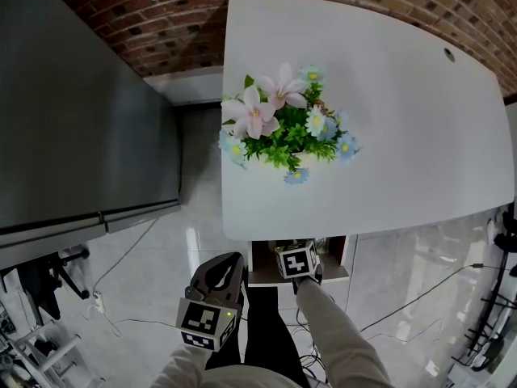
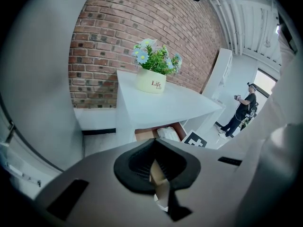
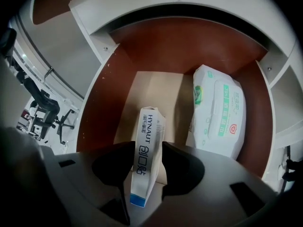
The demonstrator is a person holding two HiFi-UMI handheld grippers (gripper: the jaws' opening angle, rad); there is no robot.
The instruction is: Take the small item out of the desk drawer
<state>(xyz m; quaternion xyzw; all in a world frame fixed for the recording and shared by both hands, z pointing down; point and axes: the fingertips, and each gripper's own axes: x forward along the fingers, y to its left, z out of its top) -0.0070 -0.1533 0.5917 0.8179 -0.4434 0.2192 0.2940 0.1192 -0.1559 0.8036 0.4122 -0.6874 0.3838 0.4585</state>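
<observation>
The desk drawer [image 3: 97,126] is pulled open under the white desk [image 1: 404,136]. A small white box with blue print [image 3: 147,145] lies on end on a beige sheet [image 3: 154,86] in it. My right gripper [image 3: 147,161] reaches into the drawer, with its jaws against both sides of the box. In the head view only the right gripper's marker cube [image 1: 296,261] shows at the drawer [image 1: 339,275]; its jaws are hidden under the desk edge. My left gripper [image 1: 229,260] hangs low at the left of the drawer, jaws together and empty.
A white pack of wipes [image 3: 218,112] lies to the right of the box in the drawer. A pot of flowers [image 1: 284,128] stands on the desk. A grey cabinet [image 1: 73,111] stands left. A person [image 2: 242,111] stands far off. Cables run over the tiled floor [image 1: 404,297].
</observation>
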